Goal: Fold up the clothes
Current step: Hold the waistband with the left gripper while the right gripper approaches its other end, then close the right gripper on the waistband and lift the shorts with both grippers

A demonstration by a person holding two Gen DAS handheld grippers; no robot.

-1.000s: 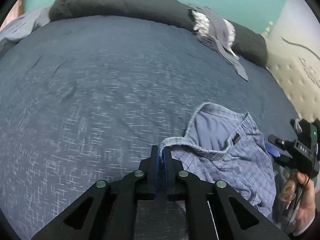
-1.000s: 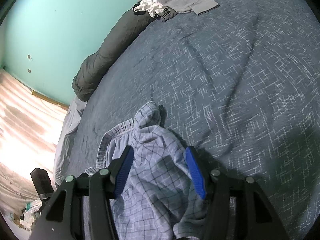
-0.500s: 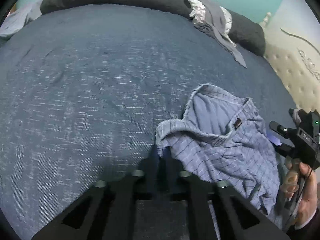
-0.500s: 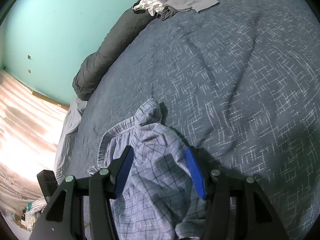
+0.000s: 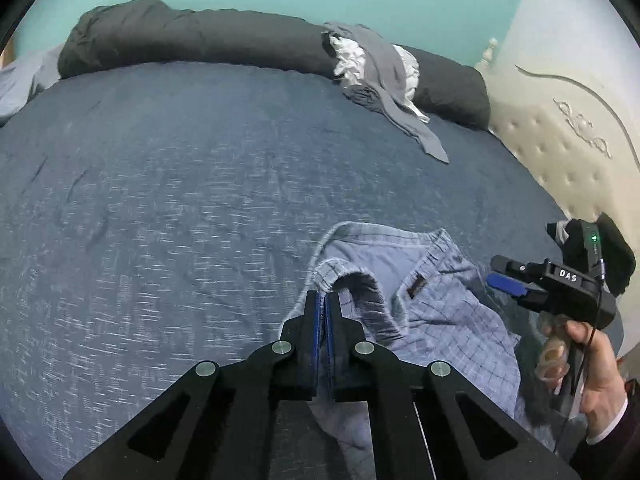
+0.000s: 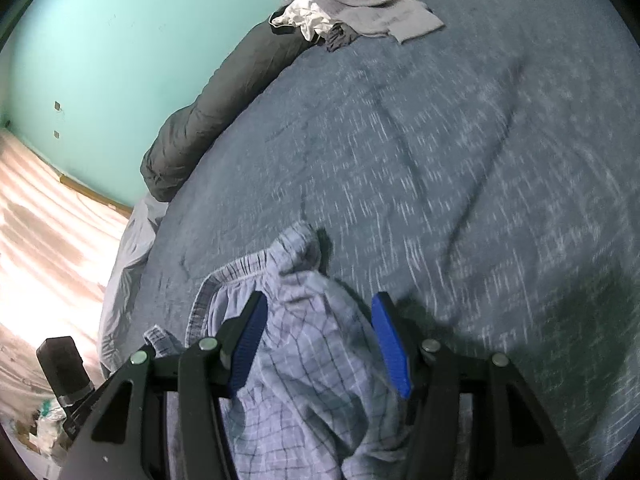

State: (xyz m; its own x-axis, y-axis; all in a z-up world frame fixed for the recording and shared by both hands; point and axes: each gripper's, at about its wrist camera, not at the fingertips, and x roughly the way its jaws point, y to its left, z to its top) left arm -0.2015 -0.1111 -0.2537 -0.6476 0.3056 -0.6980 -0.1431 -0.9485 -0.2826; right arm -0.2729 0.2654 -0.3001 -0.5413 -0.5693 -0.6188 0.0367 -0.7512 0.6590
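Crumpled light-blue checked shorts (image 5: 448,320) lie on the dark blue bedspread (image 5: 180,200), near its front right. My left gripper (image 5: 324,300) is shut on the shorts' elastic waistband, which curls up beside the fingers. In the left wrist view, a hand holds my right gripper (image 5: 500,278) over the right side of the shorts. The right wrist view shows that gripper (image 6: 320,296) open, its blue pads (image 6: 390,344) standing on either side of the checked shorts (image 6: 308,360) without pressing on them.
A rolled dark grey duvet (image 5: 192,36) runs along the bed's far edge, with a heap of grey and white clothes (image 5: 376,68) on it. A cream tufted headboard (image 5: 560,140) stands at the right, and a black cloth (image 5: 612,256) lies near it. Sunlit floor (image 6: 48,240) lies beyond the bed's left side.
My left gripper has risen a little with the waistband pinched in it, so the band's edge now curls up off the bed. The right gripper has stayed where it was.
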